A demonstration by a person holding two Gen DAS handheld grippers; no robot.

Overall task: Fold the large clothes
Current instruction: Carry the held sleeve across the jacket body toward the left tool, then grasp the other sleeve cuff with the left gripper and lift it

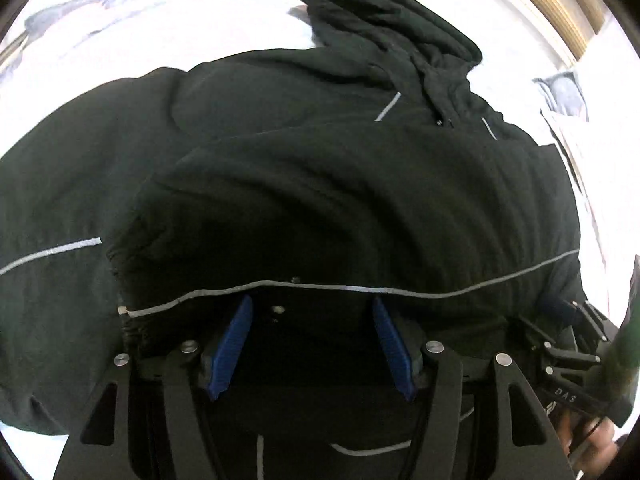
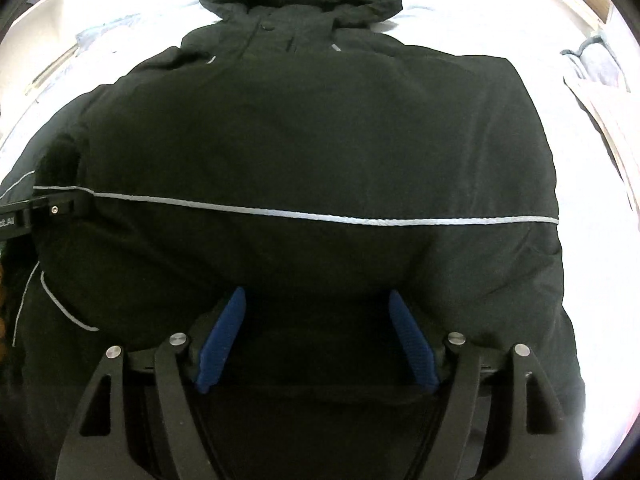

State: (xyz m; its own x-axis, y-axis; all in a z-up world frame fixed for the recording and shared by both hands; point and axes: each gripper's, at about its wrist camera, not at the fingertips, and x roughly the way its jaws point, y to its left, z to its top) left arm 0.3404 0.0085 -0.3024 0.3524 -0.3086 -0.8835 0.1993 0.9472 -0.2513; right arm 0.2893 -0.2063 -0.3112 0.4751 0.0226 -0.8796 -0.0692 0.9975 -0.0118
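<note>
A black hooded jacket [image 1: 320, 184] with thin grey reflective stripes lies on a white bed, hood at the far end; it also fills the right wrist view [image 2: 312, 140]. Its lower part is doubled over toward the hood, the fold edge lying over both grippers' fingertips. My left gripper [image 1: 312, 304] has its blue pads [image 1: 236, 340] spread apart, tips hidden under the fold. My right gripper [image 2: 316, 300] also has its blue pads [image 2: 224, 340] spread, tips under the fabric. The right gripper's body shows at the right of the left wrist view [image 1: 568, 344].
The white bed sheet [image 2: 480, 20] surrounds the jacket. Grey and white clothes [image 2: 600, 76] lie at the right; they also show in the left wrist view [image 1: 564, 96]. A wooden headboard or wall panel [image 1: 560, 12] stands at the far right.
</note>
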